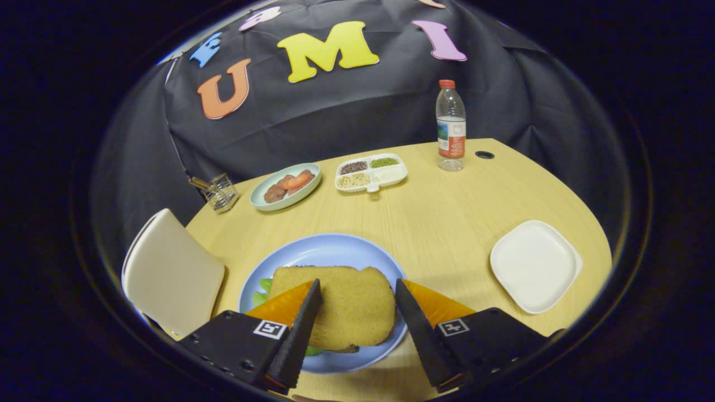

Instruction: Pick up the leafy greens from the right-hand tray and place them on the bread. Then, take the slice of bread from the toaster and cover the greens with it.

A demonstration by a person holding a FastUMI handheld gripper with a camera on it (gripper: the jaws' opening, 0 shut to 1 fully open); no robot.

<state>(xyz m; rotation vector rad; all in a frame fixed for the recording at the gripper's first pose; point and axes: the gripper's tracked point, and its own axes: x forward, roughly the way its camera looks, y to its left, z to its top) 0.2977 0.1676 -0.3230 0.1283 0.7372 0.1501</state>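
Observation:
A slice of brown bread [352, 307] lies flat on the blue plate [329, 248], just ahead of and between my fingers. Leafy greens [262, 287] peek out from under its left edge and again under its near edge. My gripper [358, 283] is open and hovers over the slice, one finger over its left part and the other just past its right edge. The white square tray [533, 265] to the right holds nothing. A cream-coloured toaster [170, 273] stands left of the plate; its slot is hidden from me.
Beyond the plate are a pale green dish [285, 187] with tomato and meat slices, a white compartment dish [371, 172] of seeds, and a small glass holder [219, 191]. A water bottle [451, 125] stands at the back right of the wooden table [447, 218].

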